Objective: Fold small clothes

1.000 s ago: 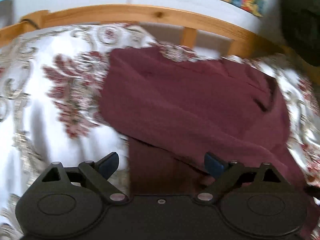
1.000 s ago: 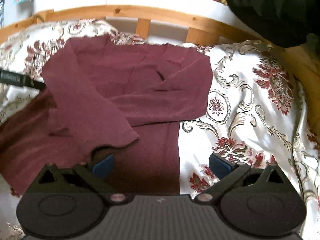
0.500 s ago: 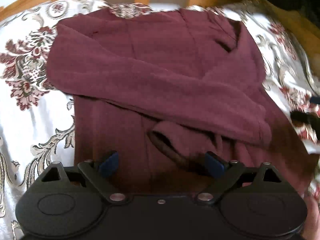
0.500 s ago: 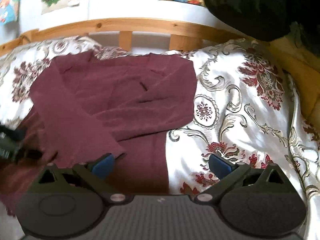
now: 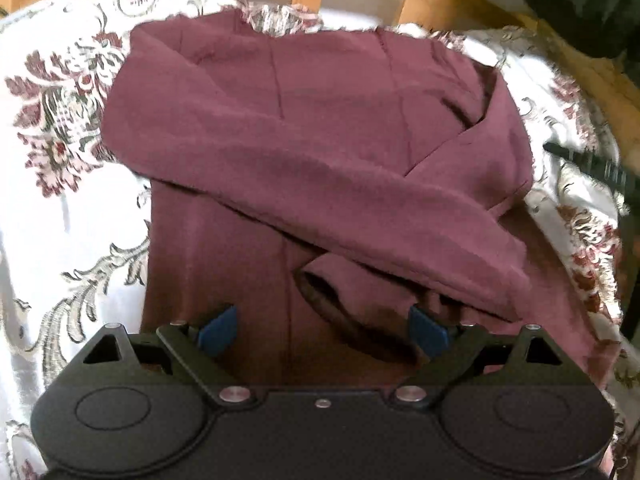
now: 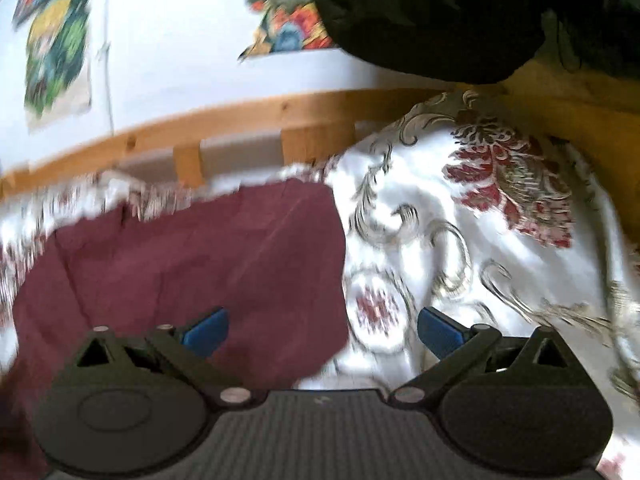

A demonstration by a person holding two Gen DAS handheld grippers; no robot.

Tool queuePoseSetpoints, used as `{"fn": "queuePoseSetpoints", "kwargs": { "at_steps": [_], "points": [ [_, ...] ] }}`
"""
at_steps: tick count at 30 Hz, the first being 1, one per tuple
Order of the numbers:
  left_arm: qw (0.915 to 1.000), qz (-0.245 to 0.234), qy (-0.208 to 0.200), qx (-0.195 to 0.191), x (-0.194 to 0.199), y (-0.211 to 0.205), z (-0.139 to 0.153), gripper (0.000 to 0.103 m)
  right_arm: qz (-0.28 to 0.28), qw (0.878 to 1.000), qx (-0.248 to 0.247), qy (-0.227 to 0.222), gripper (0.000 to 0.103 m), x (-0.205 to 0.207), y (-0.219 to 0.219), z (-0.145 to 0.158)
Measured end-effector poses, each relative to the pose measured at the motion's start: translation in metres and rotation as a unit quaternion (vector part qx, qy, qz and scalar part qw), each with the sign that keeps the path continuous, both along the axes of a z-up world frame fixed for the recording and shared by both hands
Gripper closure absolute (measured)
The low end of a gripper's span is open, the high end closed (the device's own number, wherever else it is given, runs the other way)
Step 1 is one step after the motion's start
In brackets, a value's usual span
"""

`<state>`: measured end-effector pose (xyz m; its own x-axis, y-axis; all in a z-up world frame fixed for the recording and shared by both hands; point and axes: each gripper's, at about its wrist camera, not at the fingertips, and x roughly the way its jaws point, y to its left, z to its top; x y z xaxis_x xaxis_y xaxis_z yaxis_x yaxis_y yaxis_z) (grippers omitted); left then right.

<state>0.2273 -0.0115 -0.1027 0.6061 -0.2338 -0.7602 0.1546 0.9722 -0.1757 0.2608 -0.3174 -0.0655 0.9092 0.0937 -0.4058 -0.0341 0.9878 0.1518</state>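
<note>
Floral bedspread (image 5: 72, 216): only left view shows sweater's (image 5: 304, 128) crossed sleeves.

We count one maroon sweater (image 5: 320, 128) with two sleeves crossed, one patterned bedspread (image 6: 480, 240), one wooden bed rail (image 6: 240, 120), and two colourful pictures (image 6: 56, 40) at upper left.

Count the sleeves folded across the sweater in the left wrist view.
2. One sleeve runs diagonally from the left shoulder to lower right; the other sleeve comes in from the right, passing beneath it, cuff showing below.
</note>
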Motion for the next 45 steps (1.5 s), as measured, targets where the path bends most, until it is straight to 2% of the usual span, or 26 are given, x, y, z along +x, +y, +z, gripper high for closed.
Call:
{"fn": "queuePoseSetpoints", "kwargs": {
  "at_steps": [4, 9, 11, 12, 13, 14, 15, 16, 18, 20, 21, 22, 23, 24, 25, 26, 28, 30, 33, 35, 39, 45],
  "points": [
    [0.9993, -0.019, -0.002, 0.033, 0.000, -0.008, -0.007, 0.009, 0.020, 0.999, 0.028, -0.019, 0.005, 0.032, -0.012, -0.001],
    [0.9972, -0.032, -0.008, 0.066, -0.004, -0.017, -0.010, 0.009, 0.047, 0.998, 0.028, -0.024, 0.011, 0.069, -0.015, -0.004],
    [0.9963, -0.034, -0.010, 0.079, -0.003, -0.022, -0.011, 0.009, 0.048, 0.998, 0.027, -0.013, 0.025, 0.084, -0.016, -0.010],
    [0.9957, -0.035, -0.011, 0.086, -0.003, -0.025, -0.011, 0.008, 0.046, 0.998, 0.031, -0.006, 0.043, 0.091, -0.017, -0.013],
    [0.9953, -0.036, -0.011, 0.089, -0.003, -0.026, -0.011, 0.008, 0.047, 0.998, 0.043, -0.004, 0.072, 0.096, -0.019, -0.016],
    [0.9949, -0.037, -0.012, 0.093, -0.004, -0.026, -0.012, 0.008, 0.043, 0.997, 0.056, -0.007, 0.087, 0.098, -0.023, -0.017],
    [0.9947, -0.038, -0.013, 0.095, -0.004, -0.026, -0.012, 0.008, 0.027, 0.997, 0.068, -0.011, 0.094, 0.099, -0.027, -0.018],
    [0.9946, -0.038, -0.013, 0.096, -0.006, -0.026, -0.012, 0.008, 0.021, 0.995, 0.091, -0.014, 0.094, 0.101, -0.033, -0.017],
    [0.9949, -0.038, -0.013, 0.093, -0.005, -0.023, -0.012, 0.008, 0.014, 0.994, 0.107, -0.015, 0.094, 0.102, -0.038, -0.018],
    [0.9950, -0.038, -0.014, 0.092, -0.005, -0.022, -0.012, 0.008, 0.016, 0.994, 0.104, -0.009, 0.093, 0.103, -0.040, -0.020],
    [0.9949, -0.038, -0.014, 0.092, -0.006, -0.023, -0.013, 0.008, 0.014, 0.995, 0.100, -0.003, 0.082, 0.102, -0.039, -0.022],
    [0.9950, -0.038, -0.015, 0.091, -0.006, -0.023, -0.013, 0.008, 0.011, 0.995, 0.100, 0.004, 0.064, 0.101, -0.040, -0.022],
    [0.9951, -0.038, -0.016, 0.090, -0.006, -0.022, -0.013, 0.008, 0.010, 0.994, 0.104, 0.008, 0.057, 0.097, -0.043, -0.023],
    [0.9954, -0.038, -0.016, 0.087, -0.007, -0.021, -0.013, 0.008, 0.015, 0.994, 0.110, 0.009, 0.045, 0.094, -0.045, -0.024],
    [0.9956, -0.038, -0.016, 0.084, -0.007, -0.021, -0.013, 0.007, 0.023, 0.993, 0.115, 0.012, 0.037, 0.088, -0.048, -0.024],
    [0.9958, -0.039, -0.016, 0.082, -0.007, -0.020, -0.013, 0.007, 0.028, 0.993, 0.112, 0.021, 0.033, 0.083, -0.049, -0.024],
    [0.9958, -0.041, -0.016, 0.080, -0.007, -0.019, -0.013, 0.007, 0.039, 0.995, 0.086, 0.044, 0.022, 0.071, -0.047, -0.022],
    [0.9957, -0.043, -0.014, 0.081, -0.008, -0.019, -0.012, 0.006, 0.034, 0.997, 0.024, 0.071, 0.019, 0.061, -0.036, -0.024],
    [0.9956, -0.044, -0.009, 0.082, -0.010, -0.019, -0.011, 0.005, 0.027, 0.991, -0.088, 0.101, 0.019, 0.051, -0.015, -0.034],
    [0.9955, -0.046, -0.005, 0.083, -0.013, -0.017, -0.010, 0.002, 0.021, 0.986, -0.129, 0.109, 0.016, 0.043, -0.003, -0.035],
    [0.9949, -0.054, 0.004, 0.086, -0.018, -0.014, -0.006, 0.001, 0.014, 0.983, -0.140, 0.120, 0.004, 0.016, 0.005, -0.026],
    [0.9982, -0.033, -0.015, 0.048, -0.034, 0.004, 0.022, 0.001, 0.049, 0.982, -0.147, 0.106, 0.000, -0.054, 0.008, 0.008]
  ]
}}
